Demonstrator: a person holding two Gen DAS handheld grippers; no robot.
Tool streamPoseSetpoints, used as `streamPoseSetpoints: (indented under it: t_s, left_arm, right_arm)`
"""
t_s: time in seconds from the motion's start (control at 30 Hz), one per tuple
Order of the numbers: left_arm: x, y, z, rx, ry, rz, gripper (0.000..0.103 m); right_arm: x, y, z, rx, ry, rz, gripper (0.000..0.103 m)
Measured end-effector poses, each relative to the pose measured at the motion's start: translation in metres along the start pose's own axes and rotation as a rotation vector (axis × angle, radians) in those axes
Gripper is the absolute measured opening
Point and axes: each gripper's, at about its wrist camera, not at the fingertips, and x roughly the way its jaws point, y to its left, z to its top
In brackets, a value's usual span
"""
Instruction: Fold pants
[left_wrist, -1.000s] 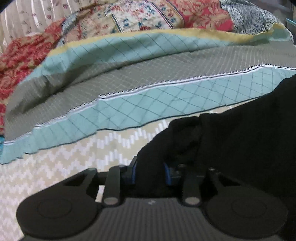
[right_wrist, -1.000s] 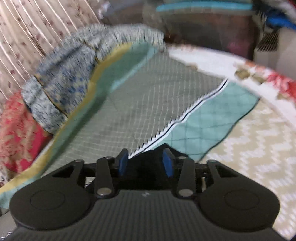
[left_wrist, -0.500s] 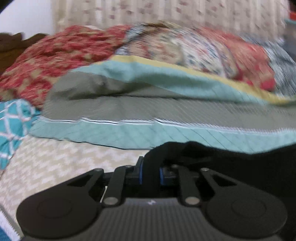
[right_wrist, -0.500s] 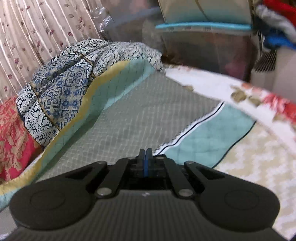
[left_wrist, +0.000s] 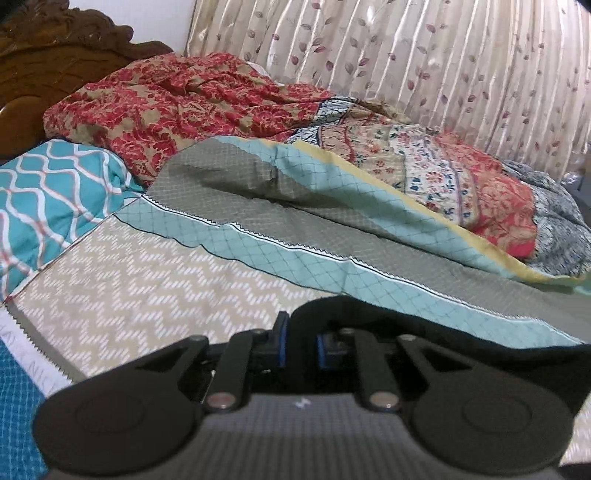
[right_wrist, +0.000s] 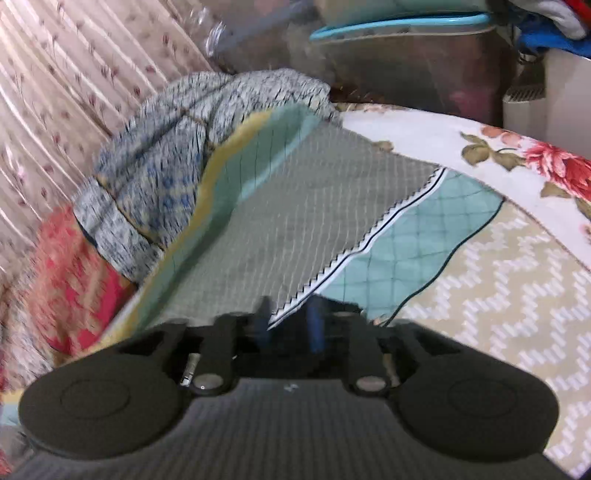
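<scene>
Left wrist view: we are looking across the big patterned bedspread (left_wrist: 155, 284).
We are seeing the black pants (left_wrist: 424, 326) lying on it, our left gripper (left_wrist: 300, 345) pinching their edge. Our right gripper (right_wrist: 286, 325) is hanging partly open, holding nothing.

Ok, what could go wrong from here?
1. Only the left gripper grips the pants, by a bunched edge; the cloth may slip or drag unevenly.
2. The right gripper is open and empty, just over the quilt; closing here might pinch quilt instead of pants.
</scene>
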Motion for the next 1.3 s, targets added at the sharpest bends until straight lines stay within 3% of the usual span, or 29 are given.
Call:
streamPoseSetpoints:
  t_s: [0.13,0.3,0.33,0.37,0.4,0.47,0.7,0.87,1.1,1.23,1.3]
  left_arm:
    - [-0.023,0.002,-0.010,0.019,0.009,0.003,0.013]
    - [-0.040,0.004,-0.020,0.022,0.027,0.023,0.013]
    - [-0.042,0.004,-0.021,0.027,0.032,0.024,0.013]
    - [-0.043,0.003,-0.022,0.033,0.033,0.025,0.013]
    - [-0.043,0.002,-0.023,0.039,0.032,0.026,0.013]
    - [-0.044,0.002,-0.024,0.041,0.029,0.022,0.013]
    - [-0.063,0.009,-0.027,-0.001,0.005,-0.033,0.013]
    - [-0.092,0.021,-0.038,-0.025,-0.008,-0.089,0.013]
    - [-0.117,0.035,-0.084,-0.013,0.052,-0.143,0.013]
    - [-0.114,0.033,-0.135,0.049,0.155,-0.131,0.014]
    - [-0.108,0.033,-0.160,0.094,0.207,-0.117,0.023]
  right_arm:
    - [0.040,0.019,-0.011,0.048,0.046,-0.019,0.052]
    - [0.093,0.044,-0.026,-0.036,0.107,-0.197,0.052]
    - [0.097,0.044,-0.031,-0.054,0.108,-0.225,0.047]
    - [0.096,0.043,-0.034,-0.060,0.086,-0.245,0.022]
    - [0.093,0.042,-0.036,-0.062,0.078,-0.265,0.008]
    - [0.084,0.034,-0.034,-0.027,0.079,-0.217,0.007]
    - [-0.028,-0.018,0.005,0.230,-0.101,0.052,0.006]
    - [-0.129,-0.075,0.014,0.337,-0.204,0.162,0.006]
    - [-0.240,-0.170,-0.046,0.359,-0.261,0.124,0.006]
    - [-0.263,-0.234,-0.100,0.420,-0.251,0.024,0.006]
    - [-0.262,-0.263,-0.130,0.509,-0.214,-0.046,0.007]
